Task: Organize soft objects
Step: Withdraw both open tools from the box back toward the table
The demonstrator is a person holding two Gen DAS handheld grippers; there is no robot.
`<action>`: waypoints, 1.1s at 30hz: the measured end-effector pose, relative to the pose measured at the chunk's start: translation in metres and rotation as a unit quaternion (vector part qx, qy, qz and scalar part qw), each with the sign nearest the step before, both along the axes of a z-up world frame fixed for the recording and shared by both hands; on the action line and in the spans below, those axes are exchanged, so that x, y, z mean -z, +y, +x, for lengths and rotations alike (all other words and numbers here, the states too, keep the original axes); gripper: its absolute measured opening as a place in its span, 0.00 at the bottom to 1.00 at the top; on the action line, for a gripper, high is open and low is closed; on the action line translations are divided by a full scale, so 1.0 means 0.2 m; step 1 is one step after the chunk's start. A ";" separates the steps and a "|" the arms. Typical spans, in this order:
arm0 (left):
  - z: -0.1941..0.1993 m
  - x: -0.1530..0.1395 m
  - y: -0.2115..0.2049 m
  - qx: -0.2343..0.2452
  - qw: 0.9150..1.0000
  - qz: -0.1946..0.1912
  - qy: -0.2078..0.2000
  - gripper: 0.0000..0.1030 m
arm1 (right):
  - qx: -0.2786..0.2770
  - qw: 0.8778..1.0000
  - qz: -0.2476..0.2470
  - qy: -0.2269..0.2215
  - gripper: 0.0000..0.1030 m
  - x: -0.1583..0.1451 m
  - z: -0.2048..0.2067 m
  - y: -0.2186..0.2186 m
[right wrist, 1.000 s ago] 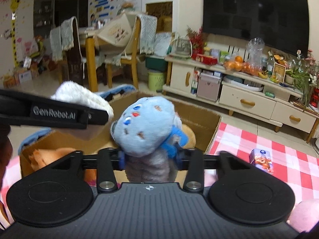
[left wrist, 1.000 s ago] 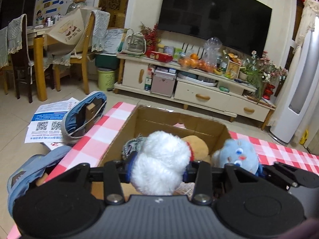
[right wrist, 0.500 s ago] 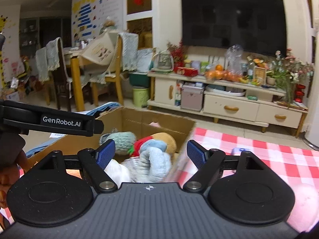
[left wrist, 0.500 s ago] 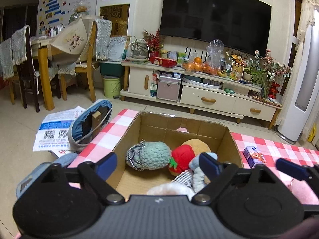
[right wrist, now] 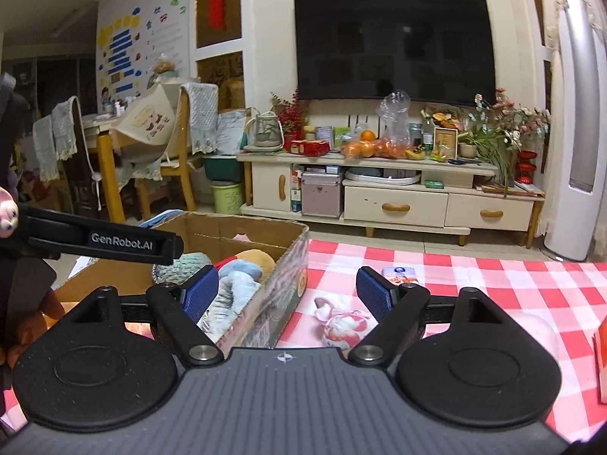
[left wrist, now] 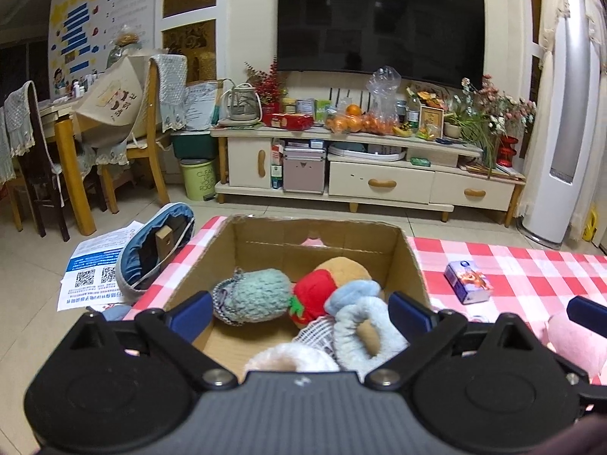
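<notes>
A cardboard box (left wrist: 315, 223) stands on the red-checked cloth. In it lie a green knitted toy (left wrist: 254, 295), a red strawberry toy (left wrist: 315, 295), a brown plush (left wrist: 345, 267), a light blue plush (left wrist: 360, 322) and a white fluffy plush (left wrist: 292, 356). My left gripper (left wrist: 301, 309) hovers over the box's near side, jaws opening wide, nothing between the pads. My right gripper (right wrist: 288, 290) is open and straddles the box's right wall (right wrist: 288, 265) without touching it. A small pink-and-white toy (right wrist: 337, 322) lies on the cloth just past it. A pink plush (left wrist: 573, 345) sits right of the box.
A small purple carton (left wrist: 468, 280) lies on the checked cloth (left wrist: 512, 265) right of the box. A blue bag (left wrist: 151, 258) and printed sheets (left wrist: 95, 265) are on the floor to the left. Beyond are a TV stand (left wrist: 379, 185) and wooden chairs (left wrist: 148, 144).
Both grippers opened and let go: the white plush and the blue plush dropped into the box. The right gripper then swung right, away from the box's inside.
</notes>
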State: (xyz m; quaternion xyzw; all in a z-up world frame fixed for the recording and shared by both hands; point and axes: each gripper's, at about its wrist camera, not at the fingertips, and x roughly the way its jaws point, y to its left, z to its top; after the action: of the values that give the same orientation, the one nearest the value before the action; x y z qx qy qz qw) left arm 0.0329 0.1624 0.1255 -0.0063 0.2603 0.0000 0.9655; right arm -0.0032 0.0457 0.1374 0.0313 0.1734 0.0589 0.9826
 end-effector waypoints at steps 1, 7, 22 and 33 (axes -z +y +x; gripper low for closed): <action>-0.01 0.00 -0.02 0.002 1.000 0.002 0.000 0.96 | 0.002 1.000 0.004 -0.001 0.97 0.00 -0.01 -0.01; -0.03 0.00 -0.09 0.012 1.000 0.012 -0.002 0.98 | 0.015 1.000 0.012 -0.009 0.97 0.00 -0.05 -0.04; -0.04 0.00 -0.21 0.025 0.999 0.036 -0.004 0.99 | 0.033 0.999 0.036 -0.010 0.97 0.04 -0.08 -0.07; -0.05 0.01 -0.31 0.035 0.998 0.054 -0.002 0.99 | 0.055 0.997 0.056 -0.016 0.97 0.06 -0.11 -0.11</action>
State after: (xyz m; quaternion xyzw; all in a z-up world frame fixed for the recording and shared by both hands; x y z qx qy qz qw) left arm 0.0228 0.1008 0.1243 0.0553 0.2580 -0.0199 0.9644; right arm -0.0251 0.0247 0.1262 0.0950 0.1517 0.0150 0.9837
